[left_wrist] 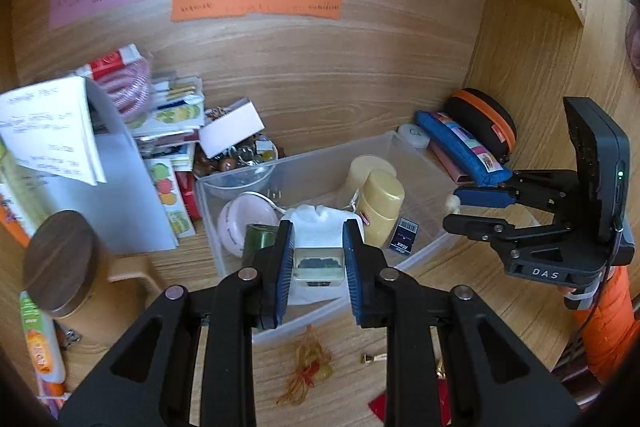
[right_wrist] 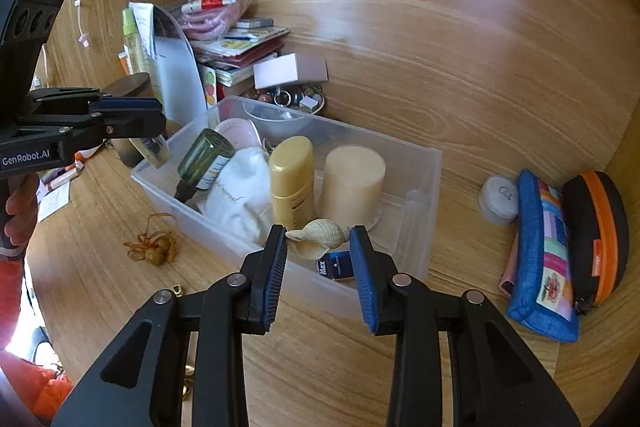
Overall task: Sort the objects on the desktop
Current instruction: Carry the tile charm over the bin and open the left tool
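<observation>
Between the left gripper's (left_wrist: 319, 259) ribbed blue pads sits a small clear case (left_wrist: 319, 264) with dark contents, clamped above the clear plastic bin (right_wrist: 420, 163). "DAS" and "GenRobot.AI" are printed on the black tools. The right gripper (right_wrist: 319, 247) pinches a pale spiral seashell (right_wrist: 318, 234) over the bin's near wall. Inside lie a green bottle (right_wrist: 206, 158), white cloth pouch (right_wrist: 240, 199), two cream cylinders (right_wrist: 352, 179) and a blue "Max" box (right_wrist: 334, 265).
</observation>
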A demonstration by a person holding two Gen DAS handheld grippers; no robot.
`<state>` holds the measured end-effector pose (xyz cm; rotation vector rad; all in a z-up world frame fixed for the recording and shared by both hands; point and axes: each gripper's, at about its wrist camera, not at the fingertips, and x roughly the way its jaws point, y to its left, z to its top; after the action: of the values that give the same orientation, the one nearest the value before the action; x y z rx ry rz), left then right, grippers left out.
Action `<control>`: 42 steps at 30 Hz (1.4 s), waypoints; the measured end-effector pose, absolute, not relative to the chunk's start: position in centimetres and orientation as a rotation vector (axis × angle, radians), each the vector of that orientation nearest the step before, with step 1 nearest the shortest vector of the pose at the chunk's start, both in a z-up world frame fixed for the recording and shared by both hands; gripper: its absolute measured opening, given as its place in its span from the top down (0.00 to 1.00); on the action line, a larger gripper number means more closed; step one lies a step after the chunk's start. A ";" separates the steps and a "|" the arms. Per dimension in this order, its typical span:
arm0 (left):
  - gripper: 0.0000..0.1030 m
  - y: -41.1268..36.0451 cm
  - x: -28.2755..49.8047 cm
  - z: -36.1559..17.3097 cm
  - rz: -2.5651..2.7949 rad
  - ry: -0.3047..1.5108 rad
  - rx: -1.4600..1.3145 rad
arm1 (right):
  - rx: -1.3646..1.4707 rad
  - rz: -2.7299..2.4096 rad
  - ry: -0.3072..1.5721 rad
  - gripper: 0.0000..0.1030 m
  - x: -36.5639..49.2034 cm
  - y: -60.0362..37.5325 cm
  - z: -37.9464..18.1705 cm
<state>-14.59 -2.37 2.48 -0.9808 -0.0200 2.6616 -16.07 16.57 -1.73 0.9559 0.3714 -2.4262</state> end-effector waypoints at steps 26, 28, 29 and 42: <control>0.77 -1.5 -18.2 -2.6 2.561 -0.042 -1.143 | 1.127 -2.359 0.449 0.71 -21.5 14.2 -4.9; 0.77 -1.5 -18.3 -2.7 2.565 -0.033 -1.144 | 1.120 -2.357 0.459 0.71 -21.7 14.3 -4.9; 0.77 -1.5 -18.4 -2.7 2.566 -0.029 -1.146 | 1.121 -2.359 0.459 0.71 -21.7 14.3 -4.9; 0.55 -1.2 -18.2 -1.4 2.580 0.048 -1.045 | 1.091 -2.424 0.425 0.53 -19.6 15.4 -3.2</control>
<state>-18.16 -1.23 -1.41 -1.0447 0.0478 2.5804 -19.56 15.44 -3.22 1.0909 0.4252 -2.4241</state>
